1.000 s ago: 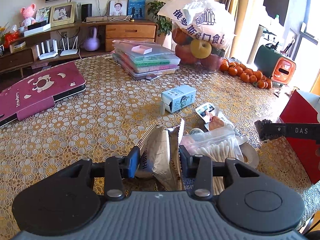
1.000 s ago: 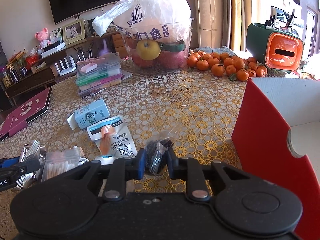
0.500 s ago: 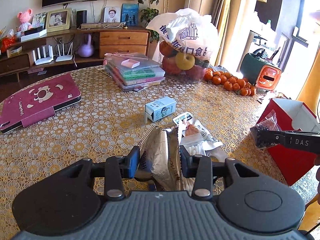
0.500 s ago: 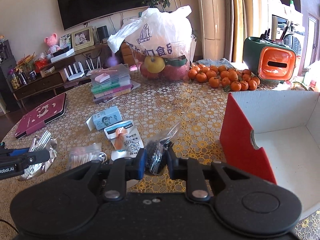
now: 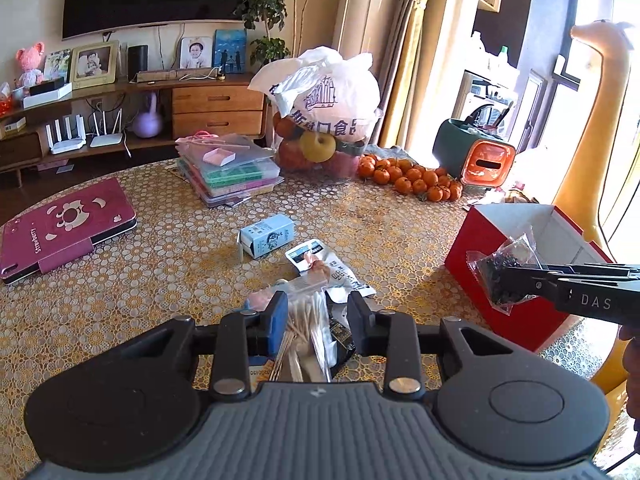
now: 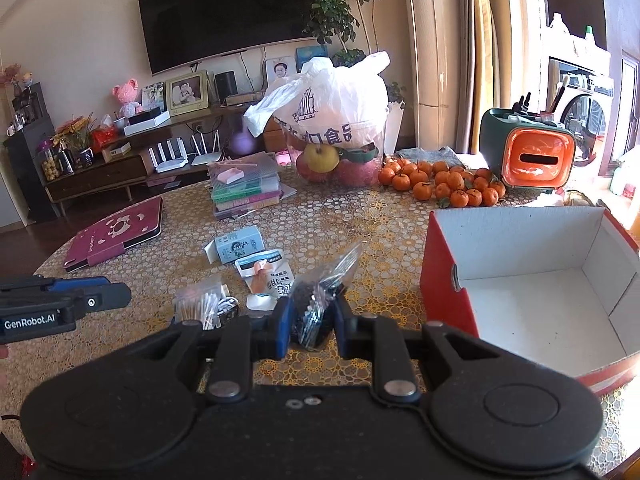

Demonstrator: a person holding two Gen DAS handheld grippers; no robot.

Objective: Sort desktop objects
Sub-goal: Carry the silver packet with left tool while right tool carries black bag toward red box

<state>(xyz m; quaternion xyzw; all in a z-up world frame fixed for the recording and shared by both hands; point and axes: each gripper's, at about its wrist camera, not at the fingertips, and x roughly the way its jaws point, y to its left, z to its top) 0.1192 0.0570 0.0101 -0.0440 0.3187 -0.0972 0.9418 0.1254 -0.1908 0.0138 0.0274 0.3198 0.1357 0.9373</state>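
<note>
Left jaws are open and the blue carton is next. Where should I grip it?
Come from above and close across the short width of the blue carton at mid-body: it lies flat, and its left end flap hangs open.

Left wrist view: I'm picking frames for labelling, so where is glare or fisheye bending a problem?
Left wrist view: the window blows out white at right, and the curtains bow with fisheye. Right wrist view: sunlight washes out the red box rim.

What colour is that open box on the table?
The box is red outside and white inside, clearest in the right wrist view.
</note>
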